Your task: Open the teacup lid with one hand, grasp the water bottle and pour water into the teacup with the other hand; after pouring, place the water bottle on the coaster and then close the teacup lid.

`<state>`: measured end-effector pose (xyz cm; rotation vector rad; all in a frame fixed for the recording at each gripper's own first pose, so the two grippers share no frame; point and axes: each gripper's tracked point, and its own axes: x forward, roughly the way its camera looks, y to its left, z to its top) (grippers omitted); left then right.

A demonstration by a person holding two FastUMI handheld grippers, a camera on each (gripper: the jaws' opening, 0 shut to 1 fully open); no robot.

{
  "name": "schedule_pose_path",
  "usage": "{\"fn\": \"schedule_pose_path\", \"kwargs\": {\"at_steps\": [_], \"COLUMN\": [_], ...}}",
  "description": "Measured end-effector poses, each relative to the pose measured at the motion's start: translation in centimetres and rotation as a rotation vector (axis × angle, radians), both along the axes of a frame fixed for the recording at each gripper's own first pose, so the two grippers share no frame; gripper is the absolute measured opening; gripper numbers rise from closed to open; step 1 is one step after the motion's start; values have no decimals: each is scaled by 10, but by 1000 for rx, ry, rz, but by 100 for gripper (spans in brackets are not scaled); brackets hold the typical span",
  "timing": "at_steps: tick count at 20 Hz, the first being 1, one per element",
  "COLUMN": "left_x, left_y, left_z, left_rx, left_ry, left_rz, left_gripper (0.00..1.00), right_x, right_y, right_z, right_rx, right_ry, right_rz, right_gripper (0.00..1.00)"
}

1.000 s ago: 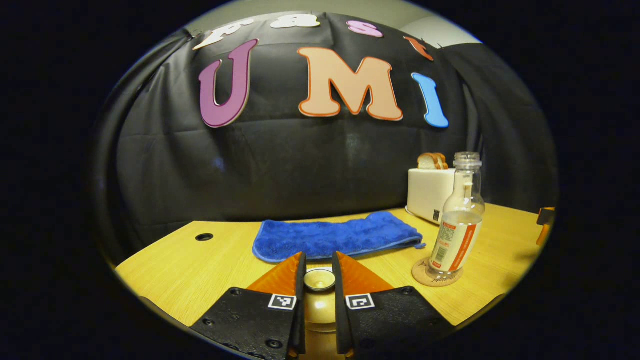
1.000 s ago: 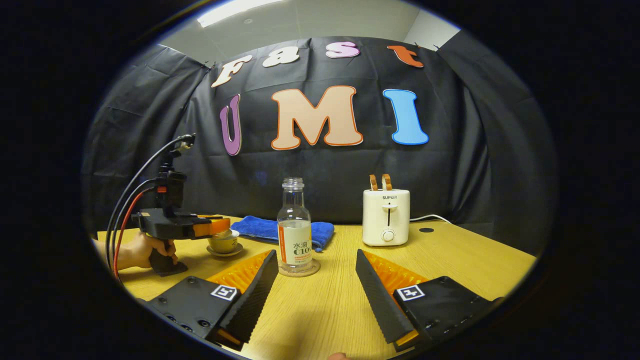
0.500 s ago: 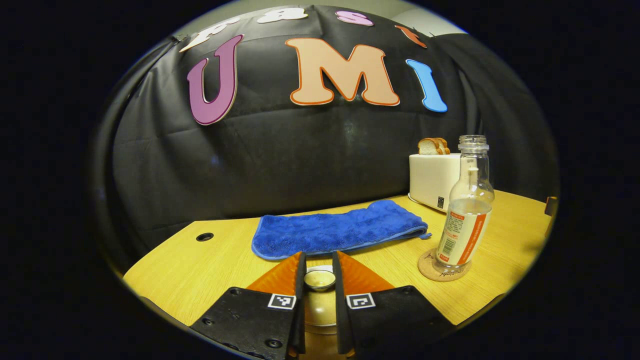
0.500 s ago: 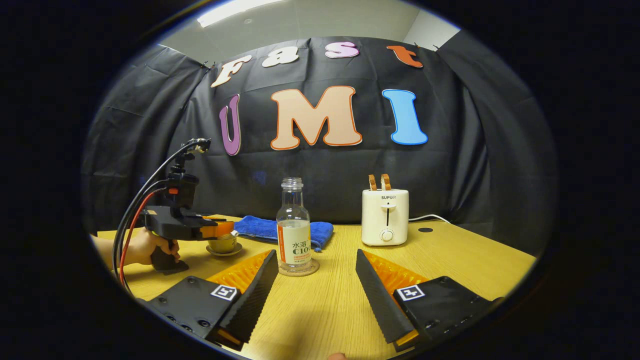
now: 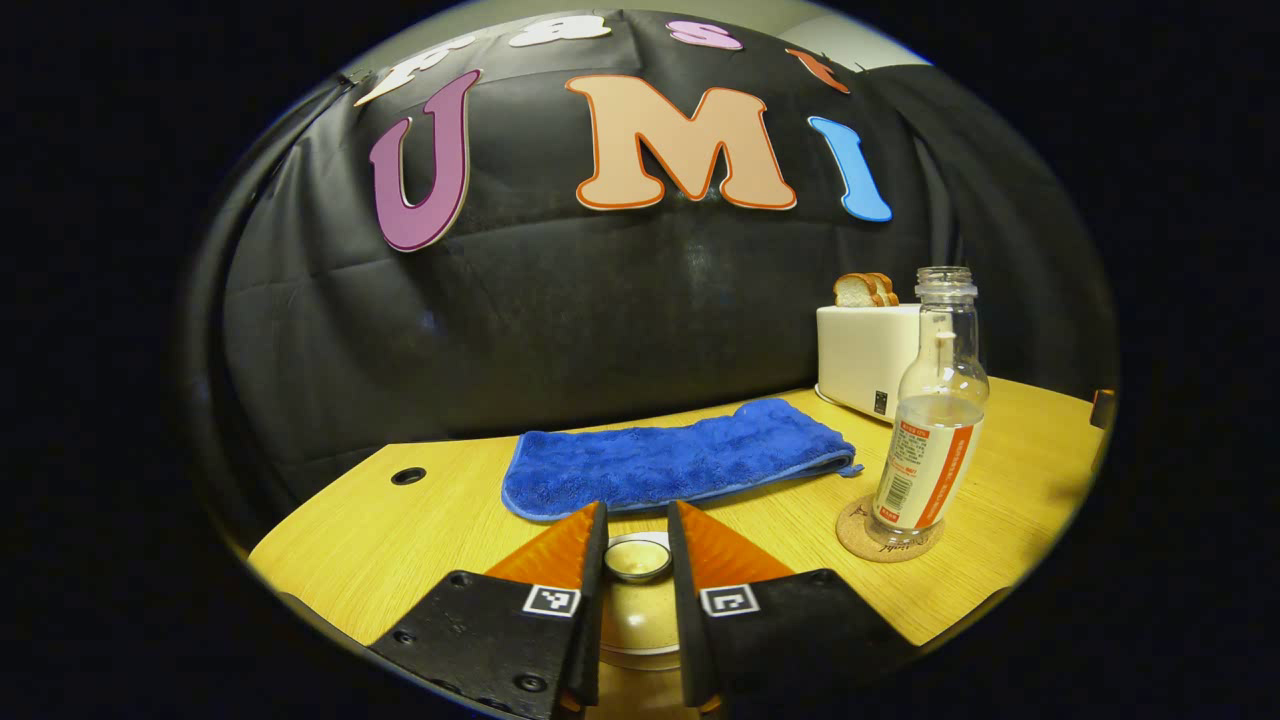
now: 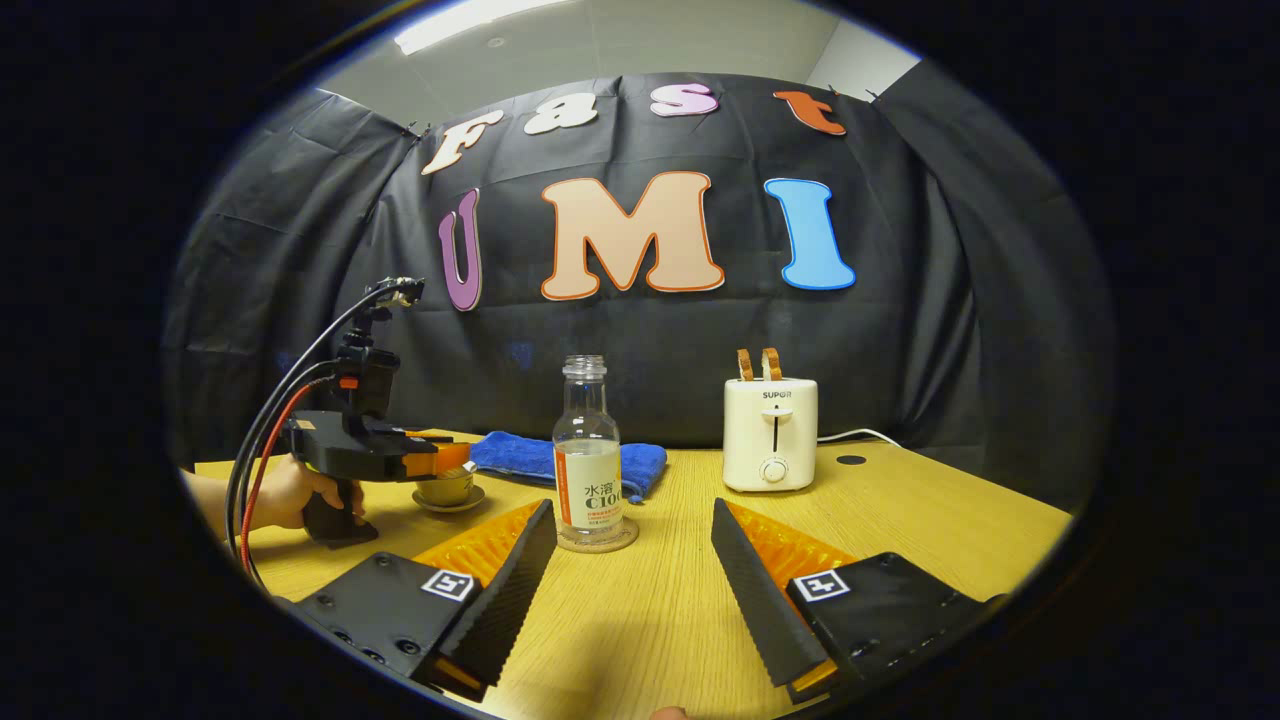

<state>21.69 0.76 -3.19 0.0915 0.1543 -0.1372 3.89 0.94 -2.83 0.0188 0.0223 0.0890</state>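
On pale woodgrain table (image 6: 900, 520), left gripper (image 5: 637, 545) clenched on round knob of glazed teacup lid (image 5: 638, 560), clear ribbed water bottle (image 6: 587, 450) upright on round cork coaster (image 6: 625, 538), right gripper (image 6: 633, 560) spread wide, serrated fingers (image 6: 520, 580) empty.

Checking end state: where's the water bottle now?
The water bottle stands upright on the coaster, centre of the right gripper view, before the blue towel, left of the toaster.

hand-held gripper (image 6: 455, 458) black body | square tag markers | red, black cables (image 6: 262, 440)
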Motion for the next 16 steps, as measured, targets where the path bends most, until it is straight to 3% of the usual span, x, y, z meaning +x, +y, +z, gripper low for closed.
{"fn": "schedule_pose_path", "kwargs": {"at_steps": [4,7,8,11,16], "left_x": [-4,-6,-7,-13,-39], "left_y": [4,5,6,16,20], "left_z": [4,8,8,14,20], "left_rx": [-27,-57,-61,-88,-122], "left_ry": [-23,-45,-49,-86,-133], "left_rz": [12,8,11,57,62], "left_gripper": [94,93,100,96,96], "right_x": [-4,-2,-2,-4,1], "right_y": [3,-1,-2,4,-7], "right_z": [-4,0,1,-4,2], "right_rx": [0,0,0,0,-2], "right_ry": [0,0,0,0,-1], "right_rz": [0,0,0,0,-34], "right_gripper": [95,95,98,99,95]}}
